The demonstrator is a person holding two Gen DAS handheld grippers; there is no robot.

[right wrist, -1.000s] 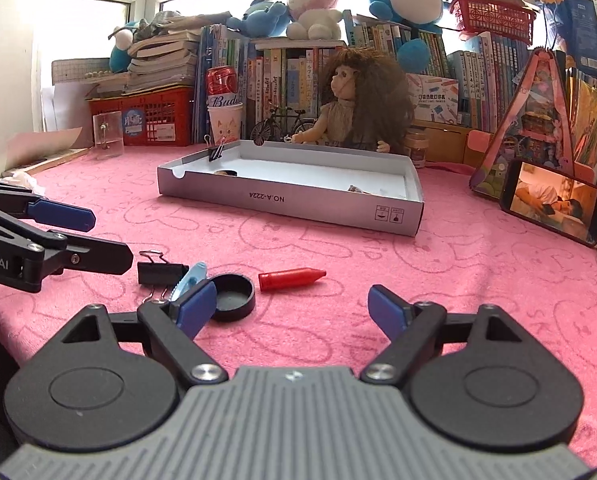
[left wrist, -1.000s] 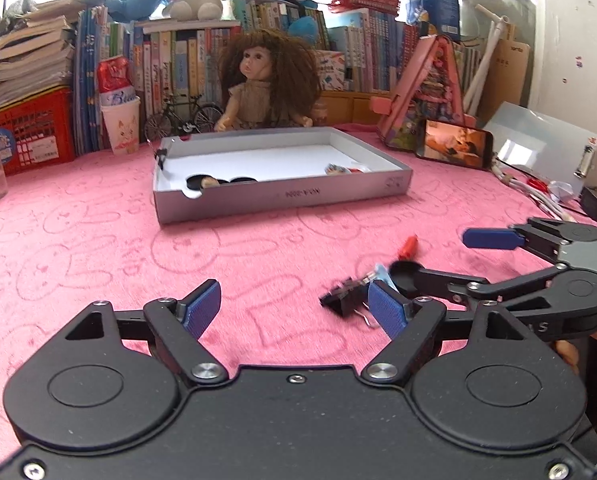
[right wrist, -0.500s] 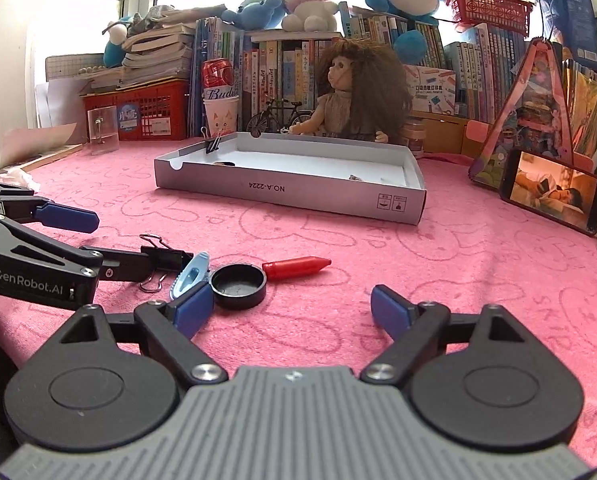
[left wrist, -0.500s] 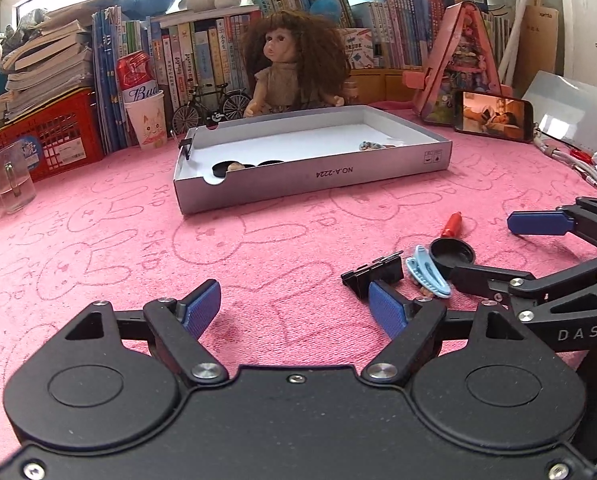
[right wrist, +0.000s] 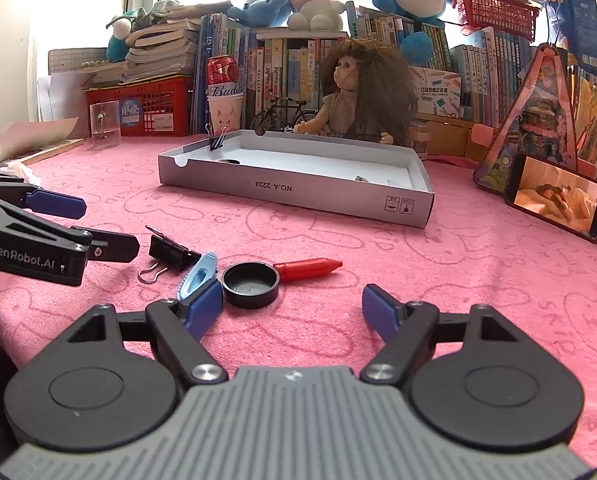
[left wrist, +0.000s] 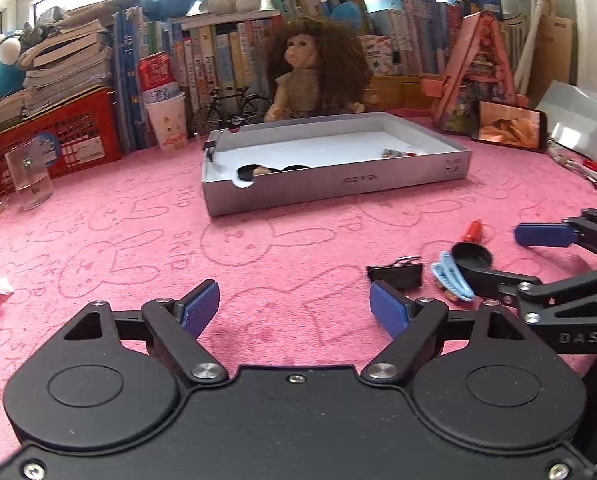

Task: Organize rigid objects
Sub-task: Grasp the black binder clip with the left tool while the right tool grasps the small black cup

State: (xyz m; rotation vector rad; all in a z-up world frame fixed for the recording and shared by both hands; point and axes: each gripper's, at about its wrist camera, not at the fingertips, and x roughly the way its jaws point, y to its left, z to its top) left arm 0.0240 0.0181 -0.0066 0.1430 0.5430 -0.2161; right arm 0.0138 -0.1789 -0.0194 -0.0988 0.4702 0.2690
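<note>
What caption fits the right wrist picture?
Open right gripper facing black cap, red crayon, grey tray.

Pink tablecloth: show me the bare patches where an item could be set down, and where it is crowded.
Free: the cloth between the grey tray and the red crayon, and the stretch from the tray towards the glass cup. Crowded: the black binder clip, blue hair clip and black cap cluster together.

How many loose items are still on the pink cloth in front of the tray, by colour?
Black: 2, binder clip and round cap
Light blue: 1, hair clip
Red: 1, crayon
Total: 4
</note>
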